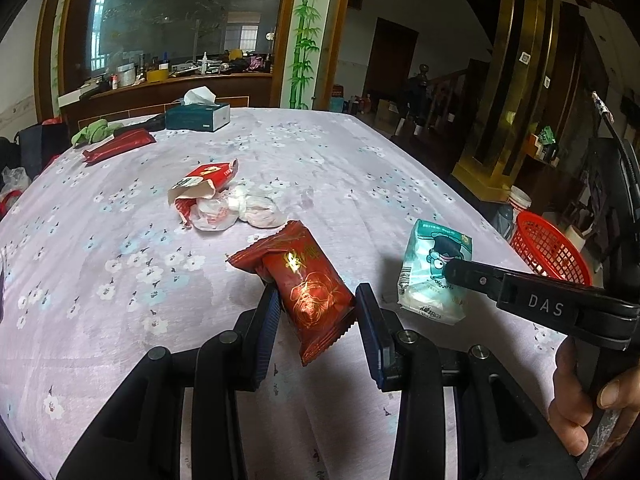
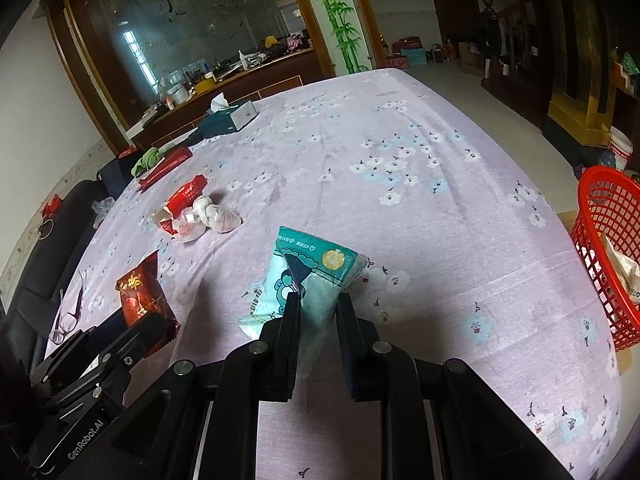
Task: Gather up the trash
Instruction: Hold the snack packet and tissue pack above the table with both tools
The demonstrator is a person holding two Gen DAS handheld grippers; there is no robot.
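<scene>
A dark red snack wrapper (image 1: 308, 280) with gold print sits between the fingers of my left gripper (image 1: 318, 300), which is shut on it; its tail hangs below the fingers. In the right wrist view the same wrapper (image 2: 140, 296) shows at the lower left. My right gripper (image 2: 319, 304) is shut on a teal tissue packet (image 2: 316, 264) with a cartoon print, just above the tablecloth. From the left wrist view the packet (image 1: 432, 252) is to the right, with a black finger (image 1: 472, 278) pressed on it. A red mesh basket (image 2: 600, 240) stands beyond the table's right edge.
A heap of torn red packet and crumpled white bags (image 1: 216, 200) lies mid-table. Farther back are a long red wrapper (image 1: 120, 146), a green cloth (image 1: 94, 132) and a tissue box (image 1: 198, 114). Glasses (image 2: 68, 316) lie at the left edge. A hand (image 1: 592, 408) holds the right gripper.
</scene>
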